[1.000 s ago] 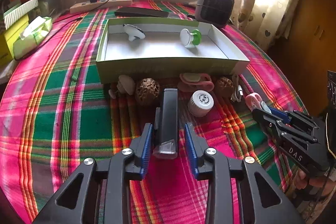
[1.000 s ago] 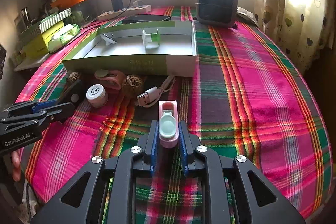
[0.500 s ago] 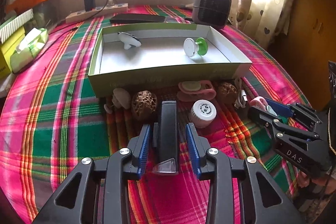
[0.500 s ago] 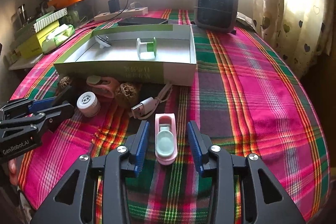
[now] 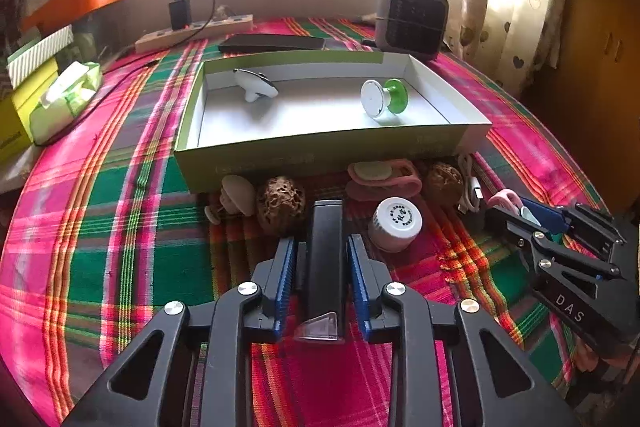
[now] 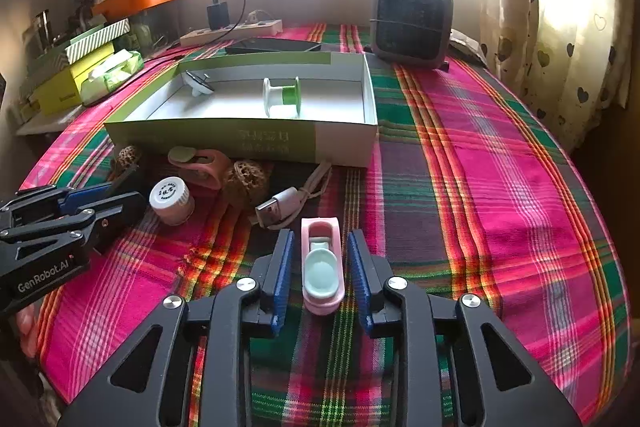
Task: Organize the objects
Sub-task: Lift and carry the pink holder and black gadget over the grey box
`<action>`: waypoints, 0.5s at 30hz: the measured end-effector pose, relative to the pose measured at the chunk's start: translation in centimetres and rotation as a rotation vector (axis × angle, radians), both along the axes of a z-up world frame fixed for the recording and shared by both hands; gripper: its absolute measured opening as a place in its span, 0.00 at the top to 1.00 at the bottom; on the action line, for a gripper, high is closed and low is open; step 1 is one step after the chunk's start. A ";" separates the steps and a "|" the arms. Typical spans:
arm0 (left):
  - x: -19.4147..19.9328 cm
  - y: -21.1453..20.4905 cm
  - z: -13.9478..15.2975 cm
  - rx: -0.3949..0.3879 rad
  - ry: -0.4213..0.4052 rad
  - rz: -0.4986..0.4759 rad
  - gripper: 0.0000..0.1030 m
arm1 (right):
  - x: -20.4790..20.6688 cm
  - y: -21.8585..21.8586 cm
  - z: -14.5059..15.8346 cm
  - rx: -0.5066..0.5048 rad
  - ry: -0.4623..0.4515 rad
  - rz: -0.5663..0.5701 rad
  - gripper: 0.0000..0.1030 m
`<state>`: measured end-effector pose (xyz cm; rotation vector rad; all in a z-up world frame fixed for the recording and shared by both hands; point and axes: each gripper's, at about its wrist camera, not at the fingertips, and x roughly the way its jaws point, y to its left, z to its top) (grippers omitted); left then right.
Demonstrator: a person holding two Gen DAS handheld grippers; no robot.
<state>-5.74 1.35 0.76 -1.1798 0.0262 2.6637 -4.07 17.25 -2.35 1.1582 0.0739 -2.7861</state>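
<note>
Landmark: the shallow green-sided box point(image 5: 320, 151), white inside, open top, on the plaid-covered worktop point(image 6: 480, 187).

Hard to read: window glare washes out everything behind the box. Print on the box's front wall is too faint to read. The black bar point(image 5: 325, 259) in front of the box is half hidden between the left gripper point(image 5: 322, 259) fingers; its near end has a clear wedge tip, and what kind of thing it is cannot be told. In the left view the pink clip point(image 6: 322, 267) is mostly covered by the right gripper point(image 6: 320, 263). A person's hand shows only as a sliver at the frame edge.

Left jaws closing around the black bar; a thin gap shows each side, pads not clearly pressing. Right jaws closing around the pink clip with pale mint insert, lying flat on the cloth in front of the box's right end; gaps visible both sides, no contact.

Inside the box: a white-and-dark suction hook point(image 5: 254, 87) at the back left, a white-and-green spool point(image 5: 384, 98) on its side toward the right.

Just in front of the box: a beige mushroom-like piece point(image 5: 236, 197), two wrinkled brown nuts point(image 5: 280, 205), another pink clip point(image 5: 384, 179), a white capped jar point(image 5: 396, 225), a white USB cable point(image 6: 288, 203).

Behind the box: a grey fan heater point(image 6: 412, 23), a power strip point(image 6: 232, 29), a dark flat device point(image 5: 272, 43).
</note>
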 end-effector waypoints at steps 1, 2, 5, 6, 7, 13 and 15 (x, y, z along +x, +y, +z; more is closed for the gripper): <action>0.0 0.1 0.0 -0.009 0.002 0.000 0.77 | 0.0 0.0 0.0 -0.001 0.000 0.001 0.76; 0.0 0.2 0.0 -0.015 0.002 0.000 0.77 | 0.0 0.0 0.0 -0.001 0.000 0.002 0.77; 0.0 0.2 0.0 -0.014 -0.002 0.003 0.78 | 0.0 0.0 0.0 -0.006 0.002 0.002 0.81; 0.0 0.2 0.0 -0.015 -0.001 0.003 0.78 | 0.0 0.0 0.0 -0.008 0.001 0.001 0.82; 0.0 0.2 0.1 -0.016 0.000 0.004 0.79 | 0.0 0.1 0.0 -0.009 0.000 0.000 0.82; -0.1 0.2 0.1 -0.016 -0.007 0.005 0.79 | -0.1 0.2 0.1 -0.023 -0.007 -0.008 0.82; -0.1 0.2 0.1 -0.010 -0.011 0.007 0.79 | -0.2 0.2 0.1 -0.024 -0.010 -0.008 0.82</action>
